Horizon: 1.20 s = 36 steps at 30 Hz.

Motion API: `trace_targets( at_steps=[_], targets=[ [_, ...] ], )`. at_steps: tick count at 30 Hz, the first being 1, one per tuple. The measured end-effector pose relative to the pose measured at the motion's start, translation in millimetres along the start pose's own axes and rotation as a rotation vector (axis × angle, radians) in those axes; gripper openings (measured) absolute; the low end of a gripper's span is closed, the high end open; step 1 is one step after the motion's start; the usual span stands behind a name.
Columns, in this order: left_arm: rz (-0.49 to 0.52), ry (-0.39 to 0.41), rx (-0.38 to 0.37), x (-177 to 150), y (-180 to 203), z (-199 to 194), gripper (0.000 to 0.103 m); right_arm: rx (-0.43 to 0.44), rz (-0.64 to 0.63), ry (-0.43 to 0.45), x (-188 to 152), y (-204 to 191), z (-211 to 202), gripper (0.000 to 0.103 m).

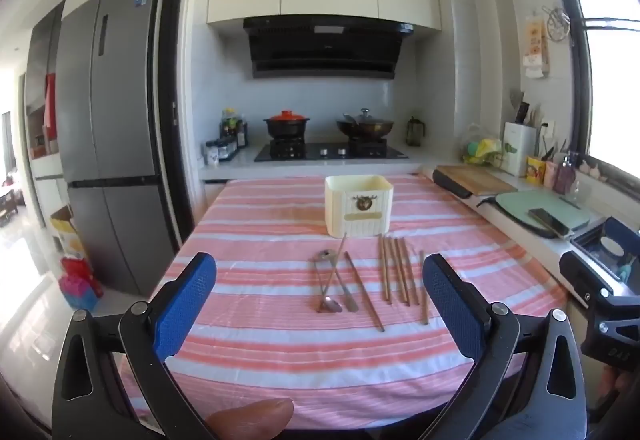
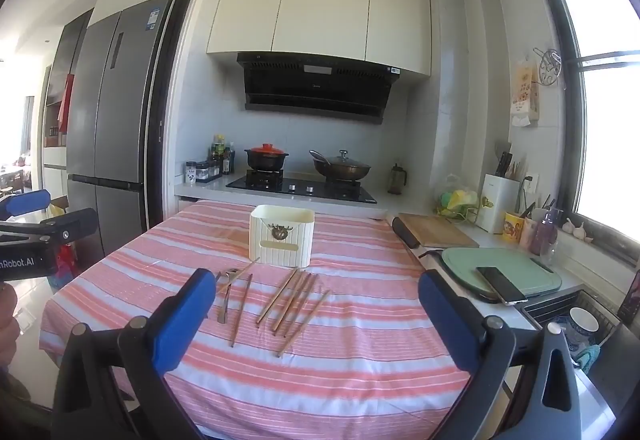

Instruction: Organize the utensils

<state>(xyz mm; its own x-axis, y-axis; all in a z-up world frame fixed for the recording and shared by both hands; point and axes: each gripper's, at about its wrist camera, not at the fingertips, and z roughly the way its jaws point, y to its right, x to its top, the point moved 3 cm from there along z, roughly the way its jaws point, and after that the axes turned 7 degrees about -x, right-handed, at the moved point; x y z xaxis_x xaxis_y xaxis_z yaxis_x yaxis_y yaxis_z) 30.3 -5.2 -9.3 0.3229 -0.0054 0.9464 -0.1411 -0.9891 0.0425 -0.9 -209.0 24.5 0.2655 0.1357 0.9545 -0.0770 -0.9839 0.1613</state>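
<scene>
A cream utensil holder [image 1: 358, 205] [image 2: 281, 237] stands upright on the pink striped tablecloth [image 1: 260, 344] [image 2: 360, 352]. In front of it lie metal spoons [image 1: 330, 282] [image 2: 226, 294] crossed over each other and several wooden chopsticks [image 1: 396, 269] [image 2: 294, 298] side by side. My left gripper [image 1: 320, 300] is open and empty, above the table's near edge, short of the utensils. My right gripper [image 2: 318, 314] is open and empty, also held back from them. The right gripper's body shows at the right edge of the left wrist view [image 1: 600, 292].
A counter runs along the right with a wooden board [image 2: 434, 230], a green board [image 2: 504, 276] carrying a phone [image 2: 500, 285], and a sink [image 2: 580, 320]. A stove with pots [image 1: 332, 148] is behind the table. A fridge [image 1: 108, 128] stands left.
</scene>
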Motion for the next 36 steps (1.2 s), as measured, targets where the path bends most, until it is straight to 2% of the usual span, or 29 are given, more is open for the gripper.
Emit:
trace_targets(
  at_steps=[36],
  targets=[
    [0.000,-0.027,-0.016,-6.8,6.0,5.7,0.103,-0.011,0.009,-0.023,-6.5,-1.2,5.9,0.103]
  ],
)
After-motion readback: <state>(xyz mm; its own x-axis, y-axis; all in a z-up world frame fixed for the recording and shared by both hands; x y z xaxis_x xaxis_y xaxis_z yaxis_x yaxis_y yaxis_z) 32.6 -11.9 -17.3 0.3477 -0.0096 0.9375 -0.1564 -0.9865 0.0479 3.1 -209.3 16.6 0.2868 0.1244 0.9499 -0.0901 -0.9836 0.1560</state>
